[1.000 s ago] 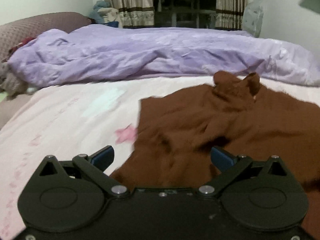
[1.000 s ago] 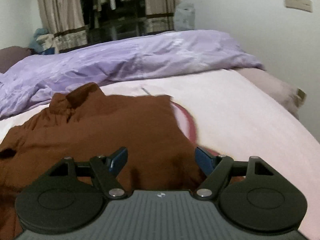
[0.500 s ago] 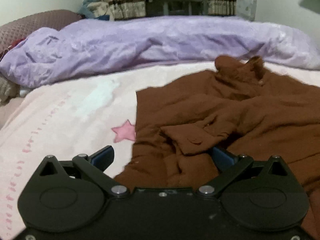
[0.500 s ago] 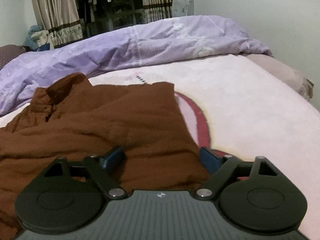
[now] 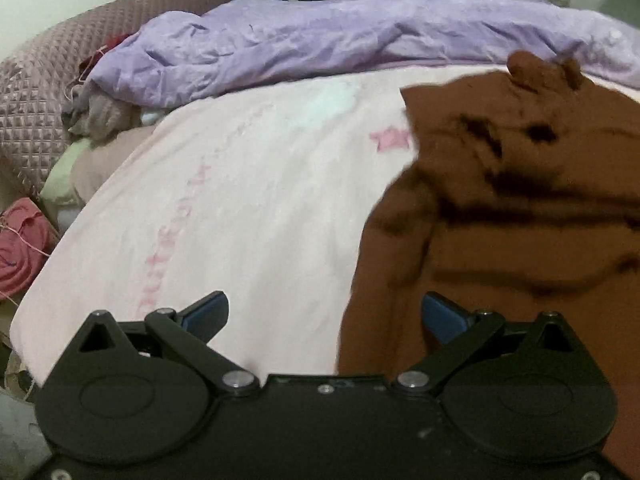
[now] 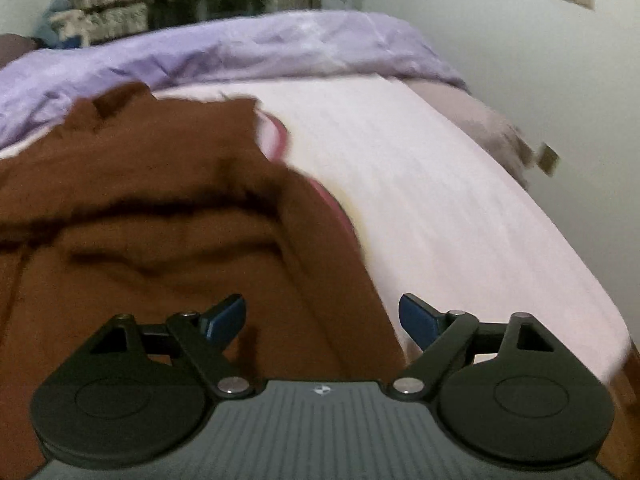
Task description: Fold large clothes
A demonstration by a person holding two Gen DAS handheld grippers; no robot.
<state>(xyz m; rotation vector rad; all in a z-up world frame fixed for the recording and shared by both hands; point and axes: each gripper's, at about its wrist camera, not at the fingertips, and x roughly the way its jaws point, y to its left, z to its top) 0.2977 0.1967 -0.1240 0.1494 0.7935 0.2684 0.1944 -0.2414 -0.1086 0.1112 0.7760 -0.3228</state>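
Observation:
A large brown shirt [image 5: 512, 208] lies rumpled on the pale pink bed sheet [image 5: 248, 208], collar toward the far side. In the left wrist view my left gripper [image 5: 325, 316] stands open over the shirt's left edge, its right finger above brown cloth and its left finger above bare sheet. The same shirt [image 6: 168, 216] fills the left of the right wrist view. There my right gripper [image 6: 321, 316] hangs over the shirt's right edge, its jaws still opening, wide apart, pressing on nothing. Both views are blurred.
A crumpled lilac duvet [image 5: 340, 40] runs across the far side of the bed. A quilted mauve headboard [image 5: 44, 92] and loose clothes [image 5: 24, 248] lie at the left. The sheet's right edge [image 6: 560, 280] drops off beside a white wall.
Both grippers have drawn back toward the bed's near edge, the left one swinging left and the right one right. The right jaws have spread wider. The shirt now shows more folds.

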